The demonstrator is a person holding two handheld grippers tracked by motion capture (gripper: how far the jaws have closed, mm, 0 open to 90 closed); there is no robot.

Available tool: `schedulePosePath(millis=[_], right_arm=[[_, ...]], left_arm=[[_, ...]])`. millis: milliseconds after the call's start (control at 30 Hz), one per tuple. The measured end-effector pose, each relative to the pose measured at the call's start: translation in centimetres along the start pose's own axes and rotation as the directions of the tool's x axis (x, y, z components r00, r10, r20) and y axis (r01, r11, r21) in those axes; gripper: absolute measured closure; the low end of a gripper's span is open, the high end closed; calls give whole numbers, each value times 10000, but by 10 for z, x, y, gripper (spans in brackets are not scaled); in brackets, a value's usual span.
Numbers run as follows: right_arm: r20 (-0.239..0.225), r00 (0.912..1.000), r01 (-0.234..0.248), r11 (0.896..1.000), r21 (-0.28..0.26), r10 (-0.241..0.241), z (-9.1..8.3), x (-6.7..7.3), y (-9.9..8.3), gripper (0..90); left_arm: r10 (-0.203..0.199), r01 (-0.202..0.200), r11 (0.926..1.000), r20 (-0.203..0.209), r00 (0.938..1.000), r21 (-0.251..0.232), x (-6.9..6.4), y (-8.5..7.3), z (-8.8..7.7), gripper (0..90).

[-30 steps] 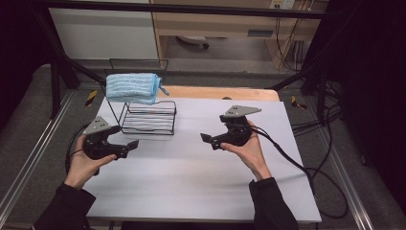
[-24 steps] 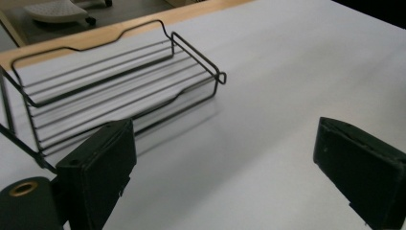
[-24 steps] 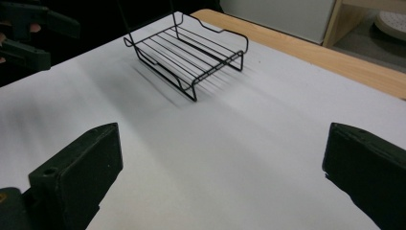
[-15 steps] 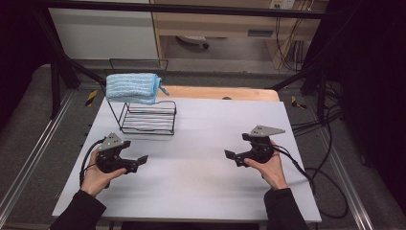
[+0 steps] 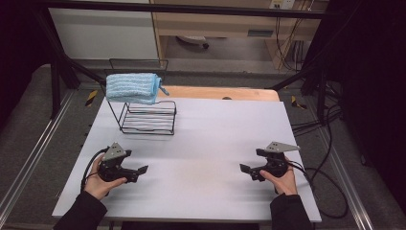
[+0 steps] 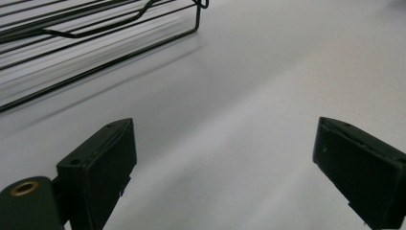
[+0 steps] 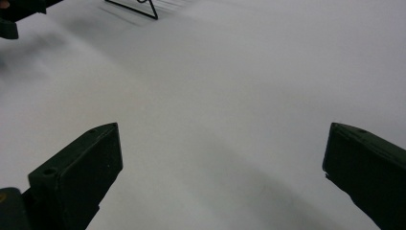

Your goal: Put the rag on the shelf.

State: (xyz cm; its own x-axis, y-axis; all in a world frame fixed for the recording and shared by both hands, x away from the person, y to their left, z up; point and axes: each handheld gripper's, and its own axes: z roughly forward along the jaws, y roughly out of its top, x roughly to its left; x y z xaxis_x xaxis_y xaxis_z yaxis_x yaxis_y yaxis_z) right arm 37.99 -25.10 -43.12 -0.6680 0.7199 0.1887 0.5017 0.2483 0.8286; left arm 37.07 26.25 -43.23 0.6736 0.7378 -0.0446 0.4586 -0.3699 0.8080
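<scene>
A black wire rack (image 5: pixel 148 117) stands at the back left of the white table (image 5: pixel 215 129), and a folded blue towel (image 5: pixel 133 87) lies over its top rail. My left gripper (image 5: pixel 138 171) rests low near the front left of the table, held in a hand, open with nothing between its jaws. In the left gripper view the gripper (image 6: pixel 230 172) points over bare table, with the rack (image 6: pixel 95 28) ahead to the left. My right gripper (image 5: pixel 246 170) sits near the front right, also open and empty. The right gripper view has this gripper (image 7: pixel 220 177) facing bare table, with a rack corner (image 7: pixel 139 9) far off.
A wooden board (image 5: pixel 225 93) edges the table's far side. Cables (image 5: pixel 325 187) trail off the right edge. Metal frame rails (image 5: pixel 33 158) run along the left. The other gripper (image 7: pixel 14 14) appears at the top left of the right gripper view.
Both hands have drawn back from near the rack toward the table's front edge and spread farther apart. The rack and towel have not moved.
</scene>
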Motion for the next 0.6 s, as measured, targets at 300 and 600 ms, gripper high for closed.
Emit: schedulePosePath(millis=[300,600], right_arm=[[187,9995,-261,9996,86,259,-5,-7,-19,4],[152,9996,-246,9993,277,241,-4,-7,-21,5]], left_arm=[[46,-48,9999,138,9999,141,-2,-7,5,78],[48,-49,9999,130,9999,92,0,-9,4,78]])
